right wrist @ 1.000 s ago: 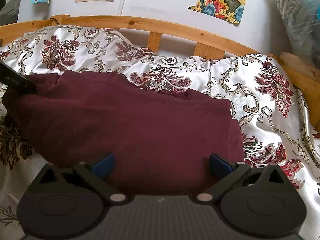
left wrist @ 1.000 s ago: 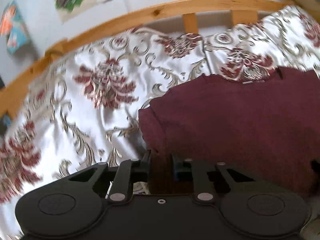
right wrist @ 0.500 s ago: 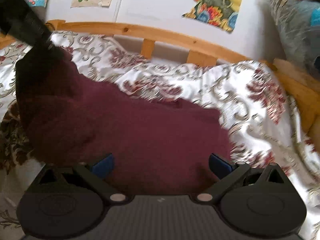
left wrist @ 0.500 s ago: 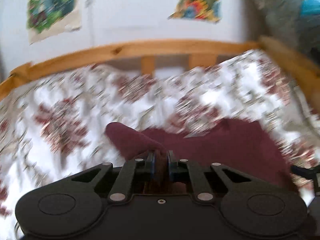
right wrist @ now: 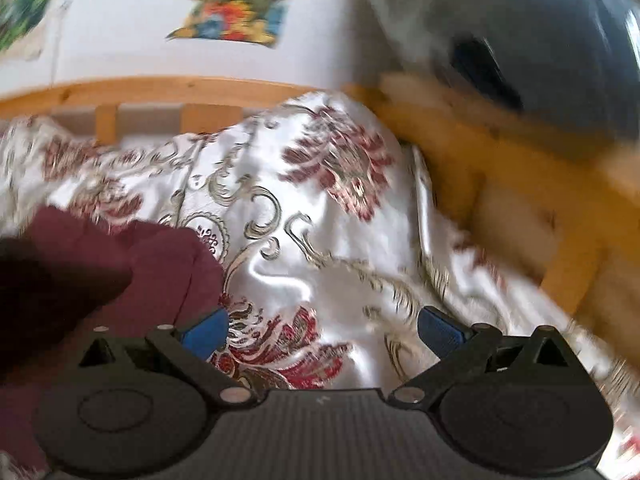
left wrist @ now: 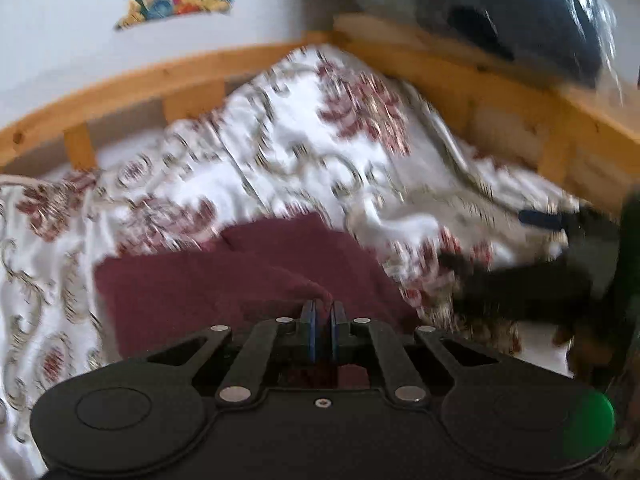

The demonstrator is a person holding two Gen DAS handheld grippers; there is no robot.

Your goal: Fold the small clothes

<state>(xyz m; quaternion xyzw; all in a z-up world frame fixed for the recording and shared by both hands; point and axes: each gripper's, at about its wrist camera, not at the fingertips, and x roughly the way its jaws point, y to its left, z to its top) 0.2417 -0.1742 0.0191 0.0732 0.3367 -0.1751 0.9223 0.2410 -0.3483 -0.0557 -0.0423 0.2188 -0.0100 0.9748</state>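
Note:
A maroon garment (left wrist: 224, 280) lies on a white floral bedspread (left wrist: 304, 168). My left gripper (left wrist: 322, 322) is shut on a fold of the garment, holding it above the rest of the cloth. In the right wrist view the garment (right wrist: 160, 264) sits at the left, and my right gripper (right wrist: 322, 330) is open and empty over the bedspread (right wrist: 320, 248), just right of the garment's edge. The right gripper also shows, blurred, at the right of the left wrist view (left wrist: 528, 248). A dark blurred shape, likely the left gripper (right wrist: 44, 292), covers the garment's left part.
A wooden bed rail (left wrist: 168, 80) runs along the back and the right side (right wrist: 520, 184). A dark blue bundle (left wrist: 520, 12) sits on the rail at the upper right. Pictures (right wrist: 236, 4) hang on the white wall behind.
My left gripper has carried the garment's left edge up and over to the right, doubling the cloth. My right gripper has moved right, off the garment, still open.

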